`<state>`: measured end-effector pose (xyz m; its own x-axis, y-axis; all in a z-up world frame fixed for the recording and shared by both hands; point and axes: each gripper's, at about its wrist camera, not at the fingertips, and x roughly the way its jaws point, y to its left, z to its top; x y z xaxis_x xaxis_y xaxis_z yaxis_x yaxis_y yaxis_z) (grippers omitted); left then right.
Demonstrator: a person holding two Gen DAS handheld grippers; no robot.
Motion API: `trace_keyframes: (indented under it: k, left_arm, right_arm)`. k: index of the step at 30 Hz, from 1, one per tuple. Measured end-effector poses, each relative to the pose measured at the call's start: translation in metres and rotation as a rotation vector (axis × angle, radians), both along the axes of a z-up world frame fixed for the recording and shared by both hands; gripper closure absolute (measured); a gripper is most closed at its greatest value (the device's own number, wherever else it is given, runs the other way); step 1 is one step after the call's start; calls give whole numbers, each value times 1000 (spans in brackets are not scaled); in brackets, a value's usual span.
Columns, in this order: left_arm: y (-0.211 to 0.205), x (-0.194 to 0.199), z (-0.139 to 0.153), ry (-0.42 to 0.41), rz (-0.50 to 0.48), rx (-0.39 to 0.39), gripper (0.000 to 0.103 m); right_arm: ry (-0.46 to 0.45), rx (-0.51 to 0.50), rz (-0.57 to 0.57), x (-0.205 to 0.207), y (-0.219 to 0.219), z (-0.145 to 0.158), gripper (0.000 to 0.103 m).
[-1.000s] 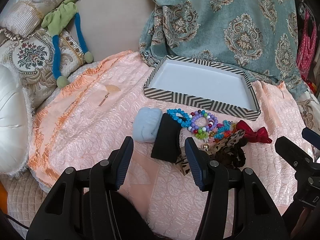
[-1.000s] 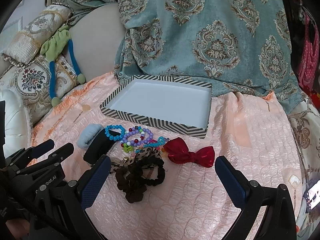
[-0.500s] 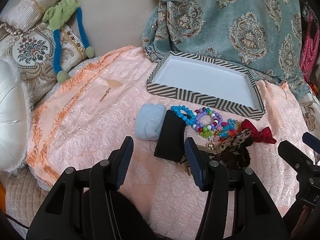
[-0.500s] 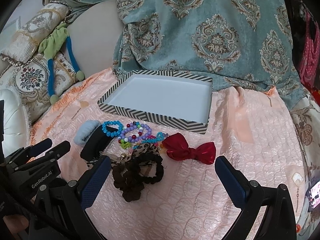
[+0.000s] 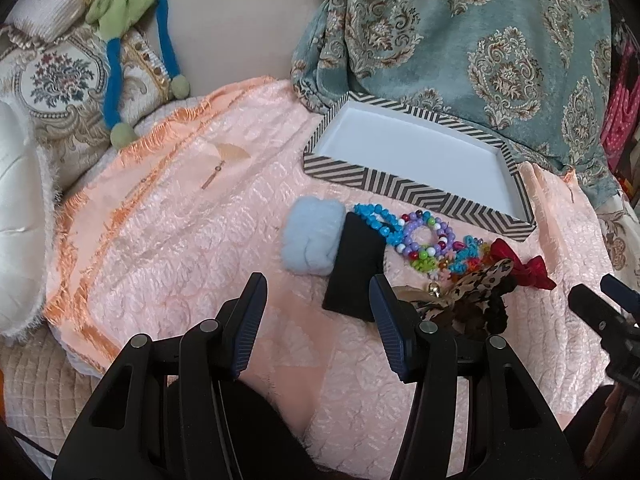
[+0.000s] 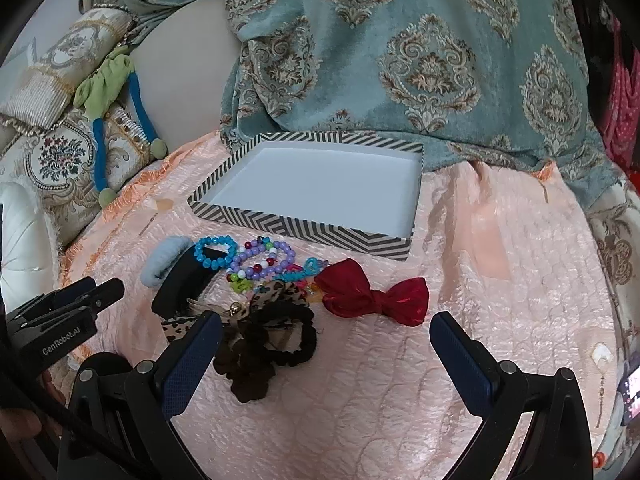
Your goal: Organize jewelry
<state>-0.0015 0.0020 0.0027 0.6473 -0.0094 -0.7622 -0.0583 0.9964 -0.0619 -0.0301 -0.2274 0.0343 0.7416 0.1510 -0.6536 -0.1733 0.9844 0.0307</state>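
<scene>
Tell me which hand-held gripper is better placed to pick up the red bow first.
Right, probably. The red bow lies just ahead of the open right hand-held gripper, between its fingers' lines. From the left hand-held gripper, the bow sits far off to the side, beyond the black pouch.

A peach quilted cloth (image 5: 168,240) with a fringed orange edge covers the seat. Behind it hangs a teal blanket (image 6: 420,60) patterned with tan damask medallions, draped over a beige sofa back (image 5: 240,32). To the left sit an embroidered floral cushion (image 5: 60,80) and a white satin pillow (image 5: 16,208), with a green and blue plush toy (image 5: 120,12) lying across the cushion. Pink dotted fabric (image 6: 620,92) shows at the far right.
</scene>
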Motion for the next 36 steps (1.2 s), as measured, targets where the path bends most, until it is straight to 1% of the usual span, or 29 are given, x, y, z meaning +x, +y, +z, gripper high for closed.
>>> trace_keyframes:
  k: [3,6,10,12,14,17,21,23,24,27,28,32,36]
  left_arm:
    - [10,6,-5,31,-2,-56,50]
    - [17,10,-7,37,5,-74,50]
    - [23,22,-10,52,0,-107,50]
    - [25,29,-12,63,-3,-110,50]
    - [25,36,-15,77,-5,-111,50]
    - [27,47,-21,94,-13,-132,50]
    - [26,61,-29,121,-25,-142,50]
    - [27,68,-33,137,-36,-168,50]
    - [29,71,-35,144,-36,-180,50]
    - [31,78,-38,159,-33,-213,50]
    - [32,80,-39,161,-32,-220,50]
    - [33,87,-43,165,-33,-224,50]
    - [31,94,-50,184,-44,-230,50]
  right_arm:
    - [22,33,-3,6,-13,-4,0]
    - [46,48,-10,11,-25,-10,3]
    - [61,36,-10,16,-33,-17,8]
    - [64,21,-5,19,-36,-21,12]
    - [78,22,-3,24,-39,-27,20]
    - [107,30,4,34,-42,-35,24]
    - [121,4,16,49,-40,-40,24]
    - [129,5,20,54,-41,-41,24]
    - [146,30,23,57,-43,-42,24]
    - [196,152,20,61,-54,-45,24]
    - [204,175,13,60,-57,-46,24]
    - [256,196,9,56,-62,-54,24]
    - [303,263,9,64,-64,-63,24]
